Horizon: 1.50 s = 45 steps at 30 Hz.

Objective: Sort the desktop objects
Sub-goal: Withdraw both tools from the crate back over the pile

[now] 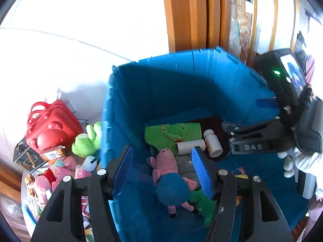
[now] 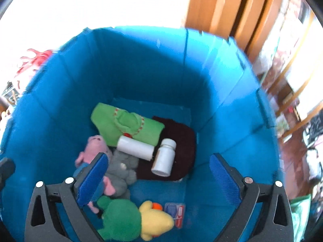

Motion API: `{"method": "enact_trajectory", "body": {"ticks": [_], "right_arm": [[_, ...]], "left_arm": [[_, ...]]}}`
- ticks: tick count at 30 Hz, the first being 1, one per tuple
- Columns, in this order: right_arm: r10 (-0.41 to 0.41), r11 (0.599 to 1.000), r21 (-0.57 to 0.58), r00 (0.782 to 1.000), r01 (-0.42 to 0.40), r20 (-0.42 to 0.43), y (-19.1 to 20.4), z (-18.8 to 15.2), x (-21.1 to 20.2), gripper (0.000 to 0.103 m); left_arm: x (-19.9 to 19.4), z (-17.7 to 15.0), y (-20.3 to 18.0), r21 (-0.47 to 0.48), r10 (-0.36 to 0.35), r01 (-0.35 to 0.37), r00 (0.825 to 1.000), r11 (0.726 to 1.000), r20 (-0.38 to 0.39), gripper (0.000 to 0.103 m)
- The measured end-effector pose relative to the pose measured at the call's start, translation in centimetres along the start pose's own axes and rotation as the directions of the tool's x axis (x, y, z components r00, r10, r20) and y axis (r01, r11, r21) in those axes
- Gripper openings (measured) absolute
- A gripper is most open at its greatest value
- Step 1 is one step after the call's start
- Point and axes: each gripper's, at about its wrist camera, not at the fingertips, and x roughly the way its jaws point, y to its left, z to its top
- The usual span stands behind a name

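Note:
A deep blue bin point(image 1: 181, 84) point(image 2: 141, 60) holds sorted items: a pink pig plush in blue point(image 1: 171, 177) point(image 2: 92, 149), a green cloth point(image 1: 171, 135) point(image 2: 129, 123), a white tube point(image 1: 190, 147) point(image 2: 135, 147), a white pill bottle point(image 1: 213, 143) point(image 2: 164, 157), a grey plush point(image 2: 121, 173), a green plush point(image 2: 121, 219) and a yellow duck point(image 2: 155, 221). My left gripper point(image 1: 163, 173) is open and empty above the pig. My right gripper point(image 2: 159, 181) is open and empty over the bin; it also shows in the left wrist view point(image 1: 238, 139).
Left of the bin lie a red case point(image 1: 50, 127), a green frog plush point(image 1: 86, 141), a small orange box point(image 1: 52, 153) and several pink toys point(image 1: 60, 171). Wooden furniture point(image 1: 189, 14) stands behind the bin. A dark cloth point(image 2: 177, 141) lies under the bottle.

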Motion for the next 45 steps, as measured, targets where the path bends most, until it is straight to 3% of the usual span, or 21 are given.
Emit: {"method": "enact_trajectory", "body": {"ticks": [4, 8, 12, 21, 25, 31, 34, 38, 43, 45], "right_arm": [[-0.023, 0.999, -0.043, 0.993, 0.028, 0.112, 2.4, -1.4, -4.7, 0.103], [0.076, 0.996, -0.067, 0.979, -0.064, 0.19, 5.2, -3.3, -8.8, 0.103], [0.112, 0.99, -0.109, 0.962, -0.086, 0.25, 8.6, -4.9, -11.4, 0.103], [0.271, 0.958, -0.171, 0.918, -0.229, 0.29, 16.3, -7.8, -14.0, 0.103], [0.322, 0.937, -0.238, 0.895, -0.255, 0.31, 21.0, -8.7, -15.1, 0.103], [0.41, 0.89, -0.336, 0.861, -0.307, 0.3, 27.7, -9.8, -15.2, 0.103], [0.423, 0.874, -0.376, 0.864, -0.309, 0.272, 31.2, -10.3, -14.1, 0.103], [0.442, 0.85, -0.403, 0.874, -0.338, 0.199, 35.5, -11.2, -11.6, 0.103], [0.439, 0.839, -0.398, 0.894, -0.37, 0.093, 39.1, -13.0, -7.7, 0.103], [0.426, 0.837, -0.402, 0.903, -0.372, 0.052, 40.3, -14.2, -6.1, 0.103]], "left_arm": [[-3.2, -1.8, 1.9, -0.036, -0.02, 0.023, 0.998, 0.999, 0.062, 0.06], [-5.6, -4.1, 3.7, -0.045, -0.018, 0.022, 0.995, 0.999, 0.094, 0.06], [-8.0, -7.0, 6.3, -0.077, 0.003, 0.007, 0.991, 0.997, 0.133, 0.06], [-11.1, -14.7, 14.5, -0.189, 0.125, -0.1, 0.984, 0.977, 0.125, 0.06], [-10.7, -19.1, 19.6, -0.271, 0.16, -0.137, 0.985, 0.953, 0.062, 0.06], [-9.7, -27.1, 27.7, -0.397, 0.256, -0.265, 0.964, 0.879, -0.075, 0.06], [-9.4, -31.6, 31.8, -0.472, 0.272, -0.314, 0.95, 0.824, -0.156, 0.06], [-9.3, -38.0, 36.4, -0.55, 0.303, -0.402, 0.915, 0.732, -0.265, 0.06], [-8.2, -44.0, 38.9, -0.561, 0.325, -0.477, 0.877, 0.677, -0.355, 0.06], [-7.7, -46.0, 39.1, -0.567, 0.318, -0.485, 0.872, 0.666, -0.373, 0.06]]}}
